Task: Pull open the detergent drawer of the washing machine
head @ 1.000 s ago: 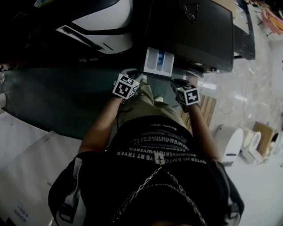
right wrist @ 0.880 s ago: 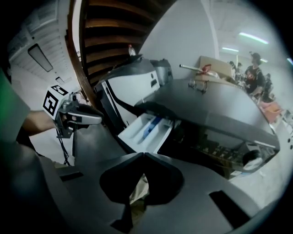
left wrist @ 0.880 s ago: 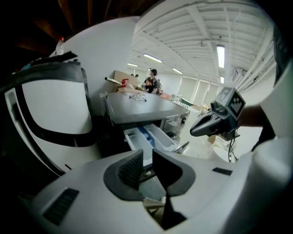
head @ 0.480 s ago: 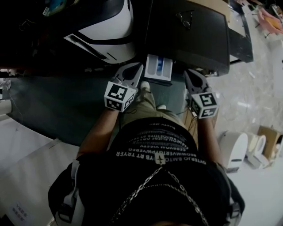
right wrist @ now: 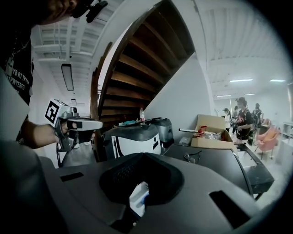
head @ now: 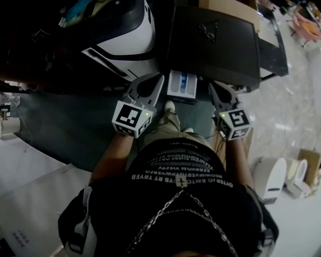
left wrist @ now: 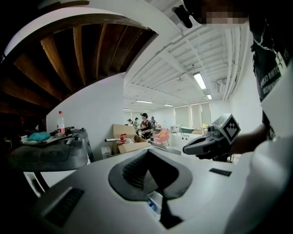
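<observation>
1. Black T-shirt (head: pixel 180 173), 6 o'clock in the head view: rows of white capitals, upside down. One row seems to read "YB RT TRYER"; the others are too blurred.
2. That row also shows at 10 o'clock in the right gripper view.
3. Left white marker cube (head: pixel 131 119), 9 o'clock, and right white marker cube (head: pixel 234 124), 3 o'clock: black square code patterns, no letters.
4. White sheet (head: pixel 30 221), 8 o'clock: small print, unreadable.

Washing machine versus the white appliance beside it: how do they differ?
The washing machine is dark; the white appliance is white with black bands. The washing machine's detergent drawer is pulled out; the white appliance shows no open drawer. Glasses lie on the washing machine; clutter tops the white appliance. They stand side by side.
</observation>
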Action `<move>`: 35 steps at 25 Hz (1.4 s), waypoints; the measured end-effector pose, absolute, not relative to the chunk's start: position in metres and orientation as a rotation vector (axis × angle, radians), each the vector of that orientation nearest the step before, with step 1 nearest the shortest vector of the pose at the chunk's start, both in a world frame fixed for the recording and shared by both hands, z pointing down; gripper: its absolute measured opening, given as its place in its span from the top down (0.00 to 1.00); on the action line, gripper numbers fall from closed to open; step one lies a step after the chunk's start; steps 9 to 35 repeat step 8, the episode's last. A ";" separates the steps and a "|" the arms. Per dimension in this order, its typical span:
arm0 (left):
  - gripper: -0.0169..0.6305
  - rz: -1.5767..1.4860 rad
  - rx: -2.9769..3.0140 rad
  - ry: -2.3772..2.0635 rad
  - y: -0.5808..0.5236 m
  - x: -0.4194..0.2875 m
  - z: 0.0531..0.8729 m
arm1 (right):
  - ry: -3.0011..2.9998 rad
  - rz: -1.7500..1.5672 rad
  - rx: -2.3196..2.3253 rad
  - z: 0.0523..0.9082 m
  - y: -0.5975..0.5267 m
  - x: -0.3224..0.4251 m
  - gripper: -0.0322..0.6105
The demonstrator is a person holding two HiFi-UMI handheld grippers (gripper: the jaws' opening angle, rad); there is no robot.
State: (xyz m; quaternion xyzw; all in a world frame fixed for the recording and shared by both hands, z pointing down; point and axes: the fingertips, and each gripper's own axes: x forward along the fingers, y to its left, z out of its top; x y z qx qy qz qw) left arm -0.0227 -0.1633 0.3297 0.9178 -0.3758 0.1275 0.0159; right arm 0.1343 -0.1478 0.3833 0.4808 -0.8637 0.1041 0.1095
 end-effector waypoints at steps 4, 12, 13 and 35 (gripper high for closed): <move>0.97 0.414 2.833 -1.194 -0.163 -0.022 0.332 | -2.555 0.312 1.396 0.384 -0.149 0.131 0.95; 0.97 0.430 2.819 -1.202 -0.166 -0.018 0.335 | -2.569 0.319 1.353 0.386 -0.150 0.126 0.95; 0.97 0.430 2.819 -1.202 -0.166 -0.018 0.335 | -2.569 0.319 1.353 0.386 -0.150 0.126 0.95; 0.97 0.430 2.819 -1.202 -0.166 -0.018 0.335 | -2.569 0.319 1.353 0.386 -0.150 0.126 0.95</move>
